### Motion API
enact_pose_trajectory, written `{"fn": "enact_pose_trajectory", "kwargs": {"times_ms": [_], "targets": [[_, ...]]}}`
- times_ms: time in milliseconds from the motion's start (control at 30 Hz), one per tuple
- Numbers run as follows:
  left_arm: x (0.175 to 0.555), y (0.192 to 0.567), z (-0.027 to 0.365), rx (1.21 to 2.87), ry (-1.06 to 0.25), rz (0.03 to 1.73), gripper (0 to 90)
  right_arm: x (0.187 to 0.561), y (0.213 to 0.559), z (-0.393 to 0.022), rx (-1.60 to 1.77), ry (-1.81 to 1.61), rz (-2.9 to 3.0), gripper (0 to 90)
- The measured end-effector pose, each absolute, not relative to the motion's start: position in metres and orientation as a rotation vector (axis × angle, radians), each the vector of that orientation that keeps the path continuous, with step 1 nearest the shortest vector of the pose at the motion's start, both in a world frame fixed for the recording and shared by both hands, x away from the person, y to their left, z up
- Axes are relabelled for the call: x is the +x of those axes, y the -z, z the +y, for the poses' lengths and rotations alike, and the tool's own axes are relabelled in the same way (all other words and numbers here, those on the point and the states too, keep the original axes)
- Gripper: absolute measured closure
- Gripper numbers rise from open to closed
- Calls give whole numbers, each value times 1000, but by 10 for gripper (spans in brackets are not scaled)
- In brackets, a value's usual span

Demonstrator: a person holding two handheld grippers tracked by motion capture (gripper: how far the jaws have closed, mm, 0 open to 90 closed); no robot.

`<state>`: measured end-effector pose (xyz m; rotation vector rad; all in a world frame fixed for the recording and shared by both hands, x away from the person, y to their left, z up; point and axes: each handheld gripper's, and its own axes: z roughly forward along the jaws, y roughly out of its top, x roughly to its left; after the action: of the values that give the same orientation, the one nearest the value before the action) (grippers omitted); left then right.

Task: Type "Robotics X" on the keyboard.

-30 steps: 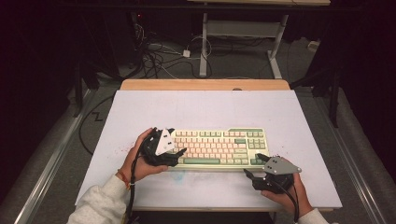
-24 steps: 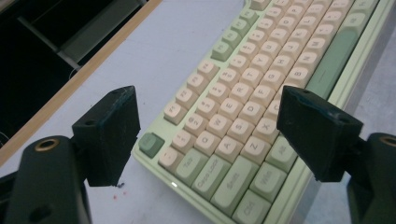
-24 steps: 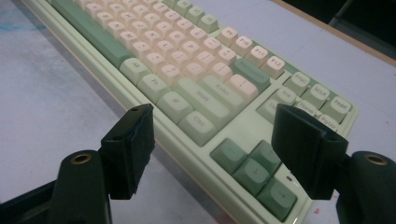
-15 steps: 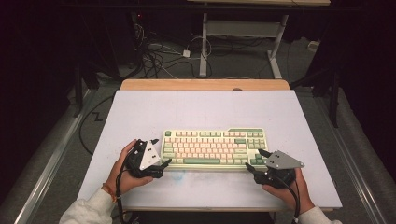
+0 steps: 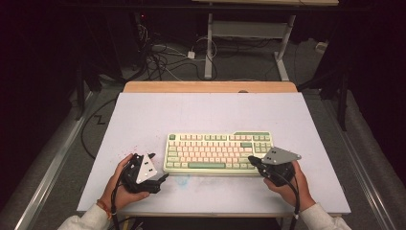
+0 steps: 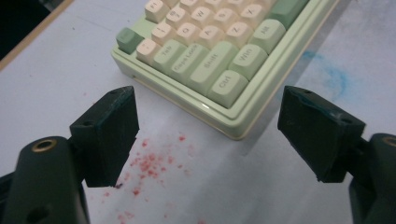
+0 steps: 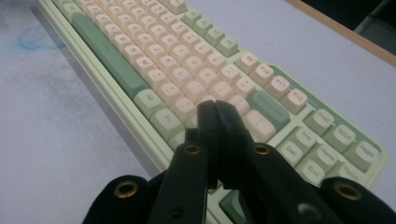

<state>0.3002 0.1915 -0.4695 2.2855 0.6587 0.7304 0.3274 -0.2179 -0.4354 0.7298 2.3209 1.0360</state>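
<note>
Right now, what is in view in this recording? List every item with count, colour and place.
keyboard: one, pale green with cream keys, table centre near front.
table: one, white top, wooden far edge.
red specks: scattered, by keyboard's left corner.
blue smudge: one, in front of keyboard.
cables: several, dark, floor behind table.
left gripper: one, black, jaws open, left of keyboard.
right gripper: one, black, jaws shut, over keyboard's right end.
hands: two, holding the grippers.

You have the keyboard [image 5: 218,152] on the table [image 5: 201,110], toward the near edge. L gripper [image 5: 158,168] sits just off its near-left corner; R gripper [image 5: 251,160] over its near-right keys.
</note>
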Motion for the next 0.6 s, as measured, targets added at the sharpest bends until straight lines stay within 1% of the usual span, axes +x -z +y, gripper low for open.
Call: {"fn": "enact_pose_trajectory", "kwargs": {"times_ms": [133, 267, 600], "targets": [[298, 471, 192, 2302, -735, 658, 193, 336, 433, -203, 691, -1029, 2351, 900], [300, 469, 193, 2282, -718, 670, 189, 349, 431, -185, 666, -1023, 2377, 900], [300, 473, 193, 2313, -687, 662, 190, 377, 440, -147, 654, -983, 2426, 900]]}}
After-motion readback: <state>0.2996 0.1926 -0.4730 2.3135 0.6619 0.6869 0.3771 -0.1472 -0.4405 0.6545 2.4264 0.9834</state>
